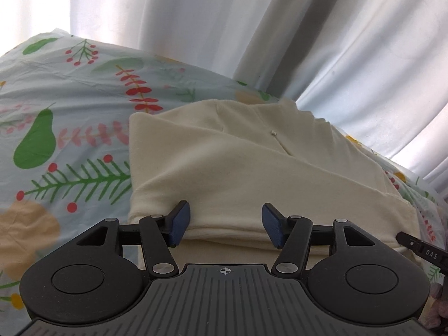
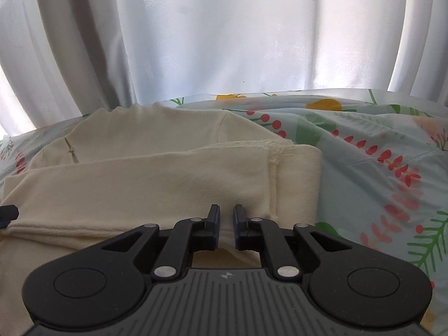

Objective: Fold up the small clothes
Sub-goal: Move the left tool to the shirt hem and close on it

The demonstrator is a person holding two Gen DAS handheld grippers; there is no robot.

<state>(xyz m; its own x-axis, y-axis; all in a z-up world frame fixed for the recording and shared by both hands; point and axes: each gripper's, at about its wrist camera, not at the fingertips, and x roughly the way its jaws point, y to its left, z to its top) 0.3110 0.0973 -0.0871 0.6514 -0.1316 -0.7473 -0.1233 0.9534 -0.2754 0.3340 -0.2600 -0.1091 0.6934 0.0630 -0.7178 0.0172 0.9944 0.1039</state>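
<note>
1. As seen nearest each lens: two grippers, one per hand. Left gripper [image 1: 223,225] spread wide, blue pads [image 1: 179,224] apart and clasping nothing, poised over the near folded edge of the garment. Right gripper [image 2: 225,224] narrowed to a slim gap, fingers [image 2: 214,224] set at the near hem; whether cloth is pinched between them cannot be told.
2. Just beyond the fingertips: one cream garment [image 1: 238,168], folded into a rough rectangle, flat on the patterned sheet [image 1: 70,128]. Long axis across both views, side to side; ribbed neckline at the far edge, toward the curtain; near fold toward the grippers.
3. On the garment: one layer folded over the body, frayed raw edge [image 2: 280,147] at the far right corner in the right wrist view; one short neck slit with a small fastener [image 1: 273,132] near the far edge.
4. At the frame margins: tip of the opposite gripper, low right in the left wrist view, low left in the right wrist view, both beside the garment.
5. Around: one pale sheet printed with green leaves, red berries and yellow shapes, wrinkled, extending to both sides.
6. Farthest: white curtain [image 2: 224,33] in vertical folds, backlit, closing off the far edge of the sheet.
</note>
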